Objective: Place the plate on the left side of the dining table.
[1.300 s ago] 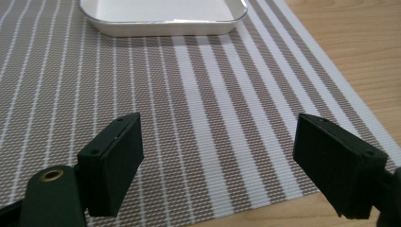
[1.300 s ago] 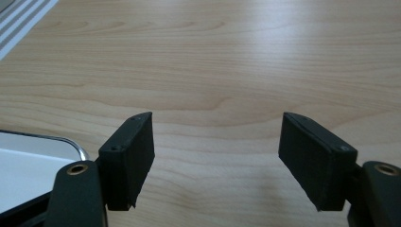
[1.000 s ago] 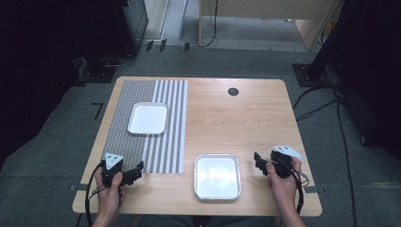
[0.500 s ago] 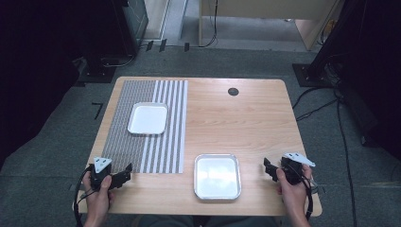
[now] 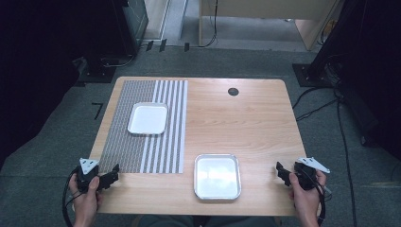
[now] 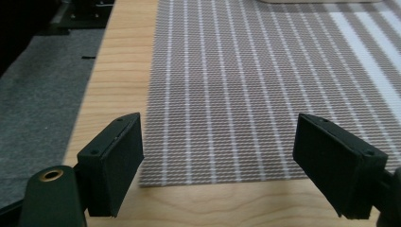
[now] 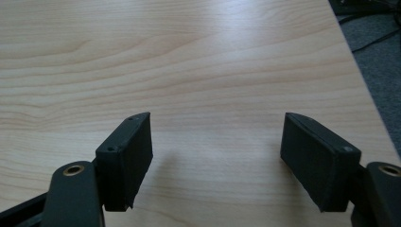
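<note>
Two hand-held grippers sit at the near corners of a wooden table (image 5: pixel 255 123), both empty, both with jaws spread wide. The left gripper (image 5: pixel 112 174) is in a hand (image 5: pixel 86 198) at the near left corner, its jaws pointing across the table toward the striped mat (image 5: pixel 142 137). In the left gripper view, the two black jaws stand far apart with nothing between them, over the mat's near edge and the bare strip of wood in front of it. The right gripper (image 5: pixel 280 171) is in the other hand (image 5: pixel 306 196) at the near right corner, jaws pointing left toward the metal tray (image 5: pixel 217 193). In the right gripper view, its jaws are just as wide, with plain wood between and beyond them; the table's right edge and grey carpet show at the upper right.

The metal tray lies near the front edge, roughly midway between the two grippers and apart from both; it is nearer the right one. It holds nothing and its bottom catches the light. A white tray (image 5: pixel 147 118) rests on the mat in the left half of the table, farther from the person, also bare. Neither gripper touches either tray. A small dark round hole (image 5: pixel 233 91) marks the far side of the tabletop. Cables trail from each gripper past the person's wrists and off the bottom of the high view.
</note>
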Available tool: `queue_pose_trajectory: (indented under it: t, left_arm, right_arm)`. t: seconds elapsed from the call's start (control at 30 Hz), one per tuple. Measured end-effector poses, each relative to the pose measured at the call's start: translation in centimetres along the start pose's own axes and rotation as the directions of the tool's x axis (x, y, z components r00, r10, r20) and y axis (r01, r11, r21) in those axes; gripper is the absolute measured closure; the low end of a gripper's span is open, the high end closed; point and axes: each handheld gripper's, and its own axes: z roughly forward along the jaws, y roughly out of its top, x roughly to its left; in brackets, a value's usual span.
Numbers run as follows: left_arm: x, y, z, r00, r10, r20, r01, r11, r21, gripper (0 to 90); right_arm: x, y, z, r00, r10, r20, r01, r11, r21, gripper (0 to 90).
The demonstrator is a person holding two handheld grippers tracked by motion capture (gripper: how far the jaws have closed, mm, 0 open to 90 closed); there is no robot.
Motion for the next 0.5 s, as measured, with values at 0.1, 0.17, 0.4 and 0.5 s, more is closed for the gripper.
queue_pose_trajectory:
  t: [0.1, 0.17, 0.4, 0.5]
  left_arm:
    - [0.5, -0.1, -0.1, 0.9998, 0.007, -0.018, -0.007, 1.0000, 0.005, 16.9]
    - [0.7, -0.2, 0.0, 0.9994, 0.017, -0.029, -0.017, 0.9998, 0.011, 17.0]
    - [1.0, -0.4, 0.1, 0.9992, 0.025, -0.032, -0.023, 0.9991, 0.036, 16.9]
    - [1.1, -0.5, 0.2, 0.9997, 0.011, -0.024, -0.010, 0.9993, 0.036, 16.7]
  right_arm:
    - [-0.5, -0.2, -0.1, 0.9999, -0.005, 0.012, 0.005, 1.000, 0.003, 26.1]
    - [-0.8, -0.4, -0.2, 0.9996, -0.014, 0.023, 0.014, 1.000, 0.003, 25.4]
    - [-1.6, -0.8, -0.6, 0.9994, -0.014, 0.033, 0.014, 1.000, -0.003, 25.1]
    - [-1.5, -1.0, -0.6, 0.9983, -0.039, 0.044, 0.039, 0.999, -0.002, 24.7]
